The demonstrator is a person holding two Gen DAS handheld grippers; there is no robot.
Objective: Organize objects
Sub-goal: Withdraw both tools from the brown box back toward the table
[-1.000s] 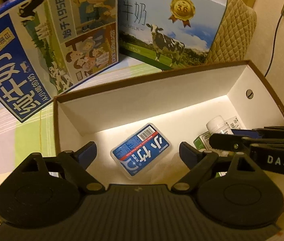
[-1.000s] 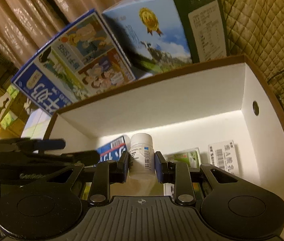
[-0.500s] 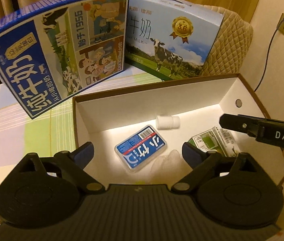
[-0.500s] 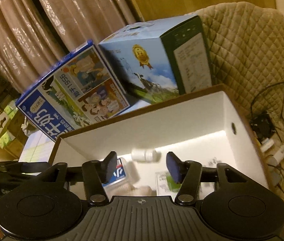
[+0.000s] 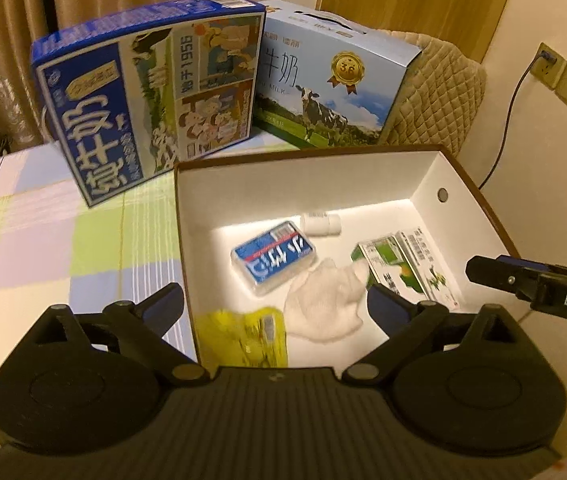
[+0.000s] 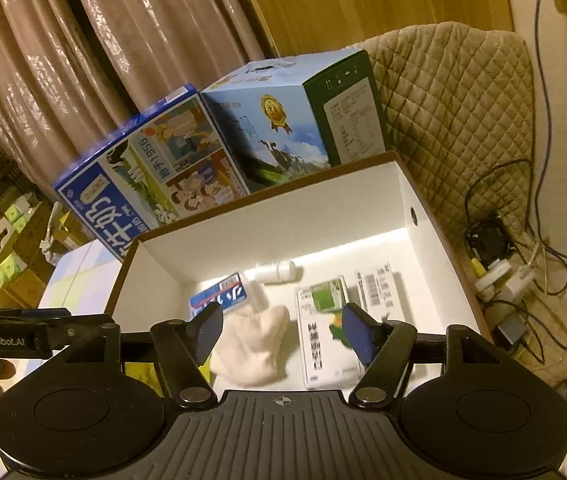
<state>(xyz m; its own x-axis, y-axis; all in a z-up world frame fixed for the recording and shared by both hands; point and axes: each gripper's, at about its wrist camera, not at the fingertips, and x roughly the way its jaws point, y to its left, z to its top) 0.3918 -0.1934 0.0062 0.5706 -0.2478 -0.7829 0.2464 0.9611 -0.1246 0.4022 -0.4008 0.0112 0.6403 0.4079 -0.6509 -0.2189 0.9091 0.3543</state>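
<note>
Both black two-finger tongs, left and right, gape wide and empty above the white-lined cardboard box; small white plastic bottle lies on its side at the far wall, well beyond their tips

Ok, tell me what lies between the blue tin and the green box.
A crumpled white cloth, between the blue tin and green box; clearest in the left wrist view.

Matt cardboard box — soft cloth inside.
</note>
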